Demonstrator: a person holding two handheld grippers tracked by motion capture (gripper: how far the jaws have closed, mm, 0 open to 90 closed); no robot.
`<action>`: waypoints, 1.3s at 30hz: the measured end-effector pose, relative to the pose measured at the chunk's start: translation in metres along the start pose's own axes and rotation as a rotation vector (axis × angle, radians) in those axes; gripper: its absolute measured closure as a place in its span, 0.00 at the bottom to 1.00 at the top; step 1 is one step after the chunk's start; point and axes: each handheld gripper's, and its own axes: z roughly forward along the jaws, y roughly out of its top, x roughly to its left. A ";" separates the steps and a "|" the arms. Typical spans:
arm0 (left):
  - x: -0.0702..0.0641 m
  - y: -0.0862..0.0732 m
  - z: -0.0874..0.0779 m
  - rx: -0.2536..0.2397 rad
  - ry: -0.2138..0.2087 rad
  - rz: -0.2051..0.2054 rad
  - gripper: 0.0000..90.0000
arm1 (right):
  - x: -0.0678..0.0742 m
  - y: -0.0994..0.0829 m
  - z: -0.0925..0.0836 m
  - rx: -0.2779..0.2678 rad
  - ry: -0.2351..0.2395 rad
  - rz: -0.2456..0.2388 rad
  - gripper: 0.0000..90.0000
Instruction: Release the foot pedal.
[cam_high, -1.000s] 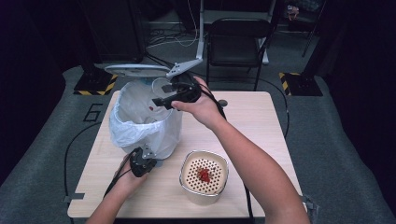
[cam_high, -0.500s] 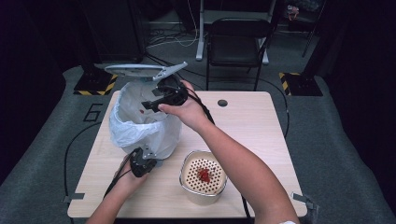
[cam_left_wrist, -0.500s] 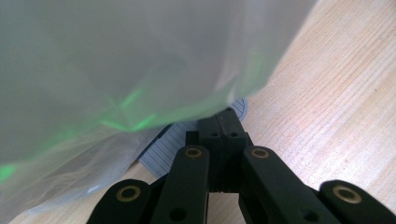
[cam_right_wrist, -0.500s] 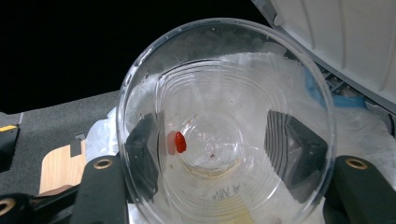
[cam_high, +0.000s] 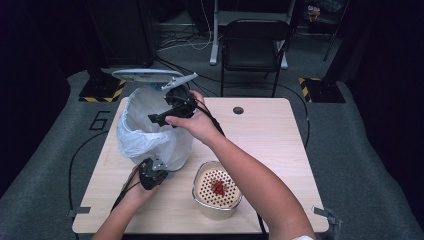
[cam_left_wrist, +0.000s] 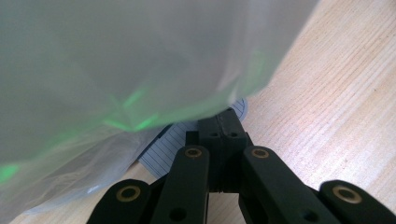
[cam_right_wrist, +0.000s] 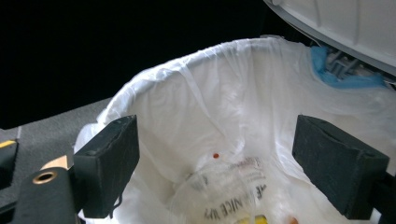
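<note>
- Over the white plastic-lined waste bin (cam_high: 150, 132) at centre left of the high view: right hand-held gripper (cam_high: 156, 118), jaws just opened wide, nothing between them.
- Down inside the liner, seen in the right gripper view: crumpled clear plastic wrapper with black print (cam_right_wrist: 229, 193), already dropped, plus small red and yellow bits beside it.
- Below the bin in the high view: left hand-held gripper (cam_high: 165, 174), jaws closed at the bin's base, steadying it on the pale wooden counter (cam_high: 280, 135); exact grip hidden by the liner.
- At lower centre of the high view: round cream perforated strainer bowl (cam_high: 217, 192) with red scraps (cam_high: 218, 187) still in it.
- Judged: one load binned; red scraps left to clear.
</note>
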 end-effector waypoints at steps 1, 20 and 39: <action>0.000 0.000 0.000 0.002 -0.004 0.000 1.00 | 0.000 -0.001 -0.001 -0.002 -0.001 -0.006 0.16; 0.004 -0.001 -0.001 -0.005 -0.017 -0.018 1.00 | -0.017 -0.033 -0.072 -0.038 -0.016 0.022 0.23; -0.007 0.004 -0.022 -0.052 -0.153 -0.063 0.54 | -0.044 -0.075 -0.143 -0.078 -0.136 0.047 0.25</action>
